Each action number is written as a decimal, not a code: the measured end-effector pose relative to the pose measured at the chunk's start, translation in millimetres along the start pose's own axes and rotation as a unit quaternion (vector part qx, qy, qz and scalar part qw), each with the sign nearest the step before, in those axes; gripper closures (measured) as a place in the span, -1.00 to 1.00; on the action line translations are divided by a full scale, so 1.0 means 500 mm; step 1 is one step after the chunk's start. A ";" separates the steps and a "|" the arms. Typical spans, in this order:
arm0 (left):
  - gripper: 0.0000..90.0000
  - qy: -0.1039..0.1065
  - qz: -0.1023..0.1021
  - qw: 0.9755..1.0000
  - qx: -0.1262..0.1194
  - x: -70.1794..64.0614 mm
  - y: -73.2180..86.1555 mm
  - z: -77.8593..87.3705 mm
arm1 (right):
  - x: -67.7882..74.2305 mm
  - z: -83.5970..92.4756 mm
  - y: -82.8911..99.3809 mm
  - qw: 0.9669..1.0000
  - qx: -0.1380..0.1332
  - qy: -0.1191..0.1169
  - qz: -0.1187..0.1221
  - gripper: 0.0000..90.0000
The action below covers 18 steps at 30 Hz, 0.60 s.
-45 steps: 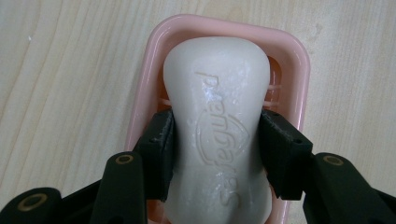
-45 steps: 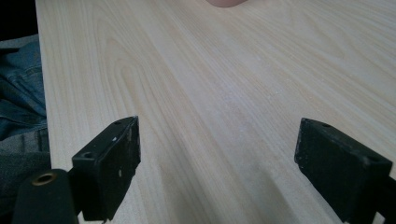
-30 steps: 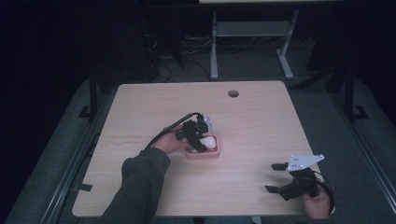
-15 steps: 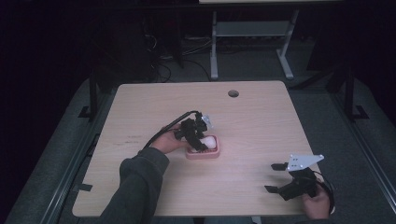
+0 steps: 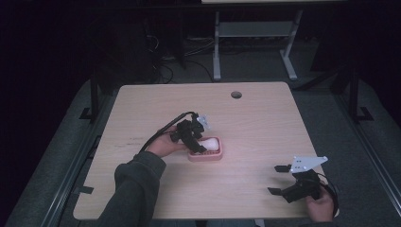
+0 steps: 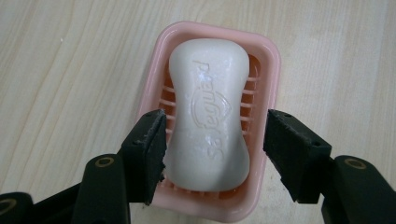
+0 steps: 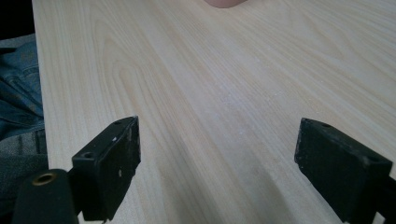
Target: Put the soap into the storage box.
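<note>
White soap (image 6: 208, 123) with a raised logo sits in a pink slotted dish (image 6: 268, 60), black gripper pads (image 6: 149, 140) either side, pale wood-grain table (image 5: 265, 118) beneath, grey-green sleeve (image 5: 135, 189) and blue denim (image 7: 16, 88) at the edges.

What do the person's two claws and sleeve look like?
Both claws are black. The left claw trails a black cable and carries a small grey plate. The right claw wears a bigger grey three-cornered plate on top. Their pads are chunky, square-edged black blocks. The left arm wears a dark grey-green sleeve.
</note>
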<state>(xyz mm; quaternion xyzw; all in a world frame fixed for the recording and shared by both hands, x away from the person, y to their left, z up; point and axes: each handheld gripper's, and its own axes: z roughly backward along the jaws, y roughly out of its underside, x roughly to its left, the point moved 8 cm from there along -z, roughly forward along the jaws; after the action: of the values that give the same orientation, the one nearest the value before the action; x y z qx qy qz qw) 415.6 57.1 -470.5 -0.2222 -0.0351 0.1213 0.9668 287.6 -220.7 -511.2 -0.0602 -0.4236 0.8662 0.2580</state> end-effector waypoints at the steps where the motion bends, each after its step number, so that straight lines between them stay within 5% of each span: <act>1: -0.14 0.000 0.001 1.000 -0.003 -0.001 0.001 0.001 | 0.000 0.000 0.001 1.000 0.001 0.001 0.000 -0.69; 18: -0.22 -0.003 0.013 1.000 -0.020 -0.011 0.026 0.022 | -0.002 -0.002 0.003 1.000 0.004 0.004 -0.006 -0.69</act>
<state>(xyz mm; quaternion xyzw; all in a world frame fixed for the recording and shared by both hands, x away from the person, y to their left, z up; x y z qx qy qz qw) 406.2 71.8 -466.7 -0.2413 -0.0371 0.1334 0.9605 288.4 -221.3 -512.9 -0.0605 -0.4194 0.8660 0.2654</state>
